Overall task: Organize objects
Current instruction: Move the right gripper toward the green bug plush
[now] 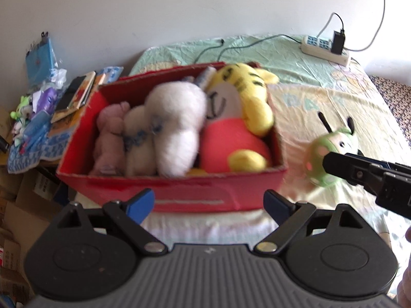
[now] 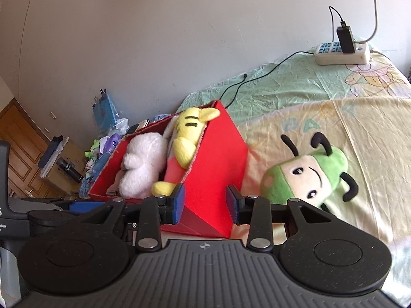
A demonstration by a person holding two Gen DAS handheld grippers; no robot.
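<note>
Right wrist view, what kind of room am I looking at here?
Probably a bedroom: a bed with a cartoon-print sheet against the wall, a red box of plush toys on it, and a wooden door at far left.

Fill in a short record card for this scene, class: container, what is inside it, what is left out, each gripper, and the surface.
Container: red box, open-topped, on the bed
Inside: yellow tiger plush, white plush, pink plush, packed side by side
Left out: green bug plush, lying on the sheet right of the box
Left gripper: open, empty, facing the box front
Right gripper: open, empty, near the green bug plush
Surface: bed sheet, with a power strip at the far end
</note>
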